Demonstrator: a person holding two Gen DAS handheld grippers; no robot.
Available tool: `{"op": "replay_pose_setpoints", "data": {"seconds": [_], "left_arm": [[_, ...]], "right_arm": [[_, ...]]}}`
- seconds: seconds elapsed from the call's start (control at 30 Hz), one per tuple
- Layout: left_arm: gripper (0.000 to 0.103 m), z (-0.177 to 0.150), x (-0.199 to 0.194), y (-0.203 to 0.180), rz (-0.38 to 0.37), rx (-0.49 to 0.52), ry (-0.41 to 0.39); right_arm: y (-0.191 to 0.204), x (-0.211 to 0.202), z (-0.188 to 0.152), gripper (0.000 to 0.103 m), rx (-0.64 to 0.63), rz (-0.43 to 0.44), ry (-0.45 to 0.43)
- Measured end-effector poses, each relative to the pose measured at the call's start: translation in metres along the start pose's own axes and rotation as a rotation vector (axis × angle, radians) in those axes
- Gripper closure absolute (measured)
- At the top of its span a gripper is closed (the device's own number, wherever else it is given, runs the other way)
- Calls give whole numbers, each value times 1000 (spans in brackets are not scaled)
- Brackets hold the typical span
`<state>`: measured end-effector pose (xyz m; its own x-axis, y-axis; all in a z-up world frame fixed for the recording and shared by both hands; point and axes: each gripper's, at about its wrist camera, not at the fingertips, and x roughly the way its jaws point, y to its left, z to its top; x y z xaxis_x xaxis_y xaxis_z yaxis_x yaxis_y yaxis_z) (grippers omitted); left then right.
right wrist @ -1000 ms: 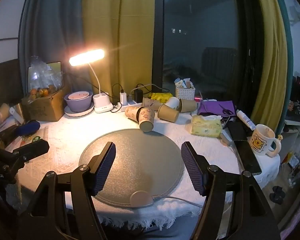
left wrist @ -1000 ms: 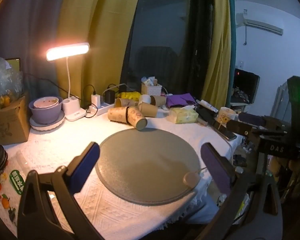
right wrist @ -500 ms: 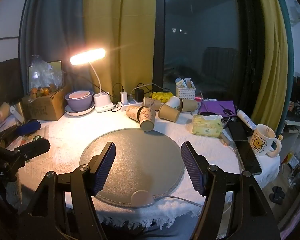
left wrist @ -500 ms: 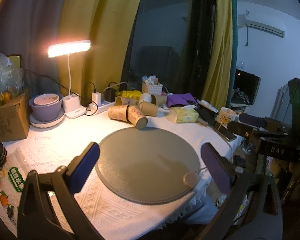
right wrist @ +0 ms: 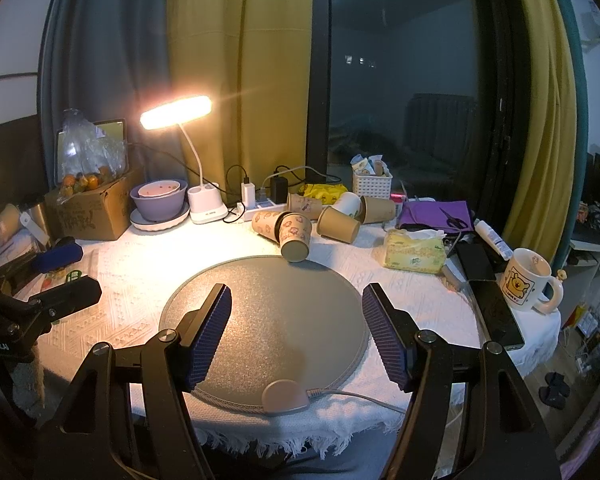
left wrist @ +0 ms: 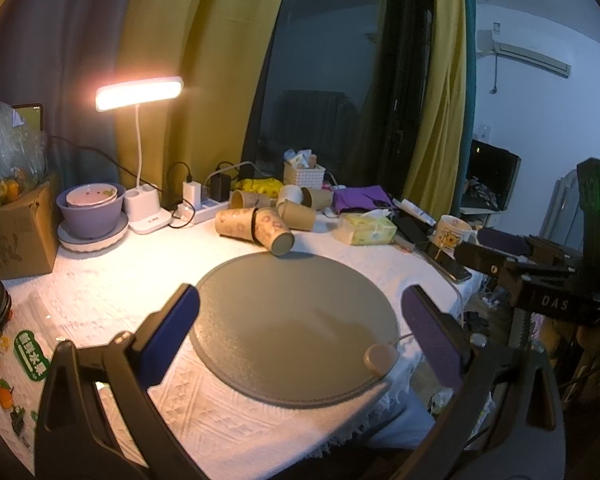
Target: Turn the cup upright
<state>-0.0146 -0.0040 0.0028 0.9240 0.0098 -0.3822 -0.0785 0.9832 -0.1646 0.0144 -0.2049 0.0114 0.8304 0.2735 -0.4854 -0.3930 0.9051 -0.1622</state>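
Note:
Several brown paper cups lie on their sides at the far edge of a round grey mat (right wrist: 260, 312). The nearest patterned cup (right wrist: 295, 236) lies with its base toward me, touching the mat's far rim; it also shows in the left wrist view (left wrist: 274, 232). A second patterned cup (right wrist: 265, 225) lies just behind it. My left gripper (left wrist: 300, 332) is open and empty above the mat's near side. My right gripper (right wrist: 296, 336) is open and empty over the mat's near half. Both are well short of the cups.
A lit desk lamp (right wrist: 176, 110), purple bowl (right wrist: 159, 200), power strip (right wrist: 260, 204), tissue pack (right wrist: 414, 250), white mug (right wrist: 526, 280) and phone (right wrist: 496, 312) ring the mat on the white cloth. A cardboard box (right wrist: 88, 208) stands at left. A round controller (right wrist: 284, 396) sits on the mat's near edge.
Both views have shifted only slightly; the cups have not moved and both grippers stay open.

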Motion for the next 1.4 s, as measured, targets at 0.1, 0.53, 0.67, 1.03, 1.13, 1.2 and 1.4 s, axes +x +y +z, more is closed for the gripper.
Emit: {"op": "replay_pose_setpoints", "data": {"seconds": [0.1, 0.53, 0.67, 1.03, 1.13, 1.2, 1.4], "left_arm": [[1, 1, 0, 0, 1, 0, 0], [1, 2, 0, 1, -1, -6, 4], [1, 2, 0, 1, -2, -6, 3], [1, 2, 0, 2, -4, -9, 3], [1, 1, 0, -1, -6, -10, 4], [1, 2, 0, -1, -8, -12, 6], [1, 4, 1, -1, -12, -14, 8]], "right_arm": [[0, 0, 0, 32, 0, 0, 0], [-2, 1, 0, 32, 0, 0, 1], [-1, 0, 0, 32, 1, -1, 2], [-1, 0, 1, 32, 1, 1, 1], [-1, 0, 1, 32, 0, 1, 1], [-1, 0, 1, 32, 1, 1, 1], [-1, 0, 1, 32, 1, 1, 0]]}}
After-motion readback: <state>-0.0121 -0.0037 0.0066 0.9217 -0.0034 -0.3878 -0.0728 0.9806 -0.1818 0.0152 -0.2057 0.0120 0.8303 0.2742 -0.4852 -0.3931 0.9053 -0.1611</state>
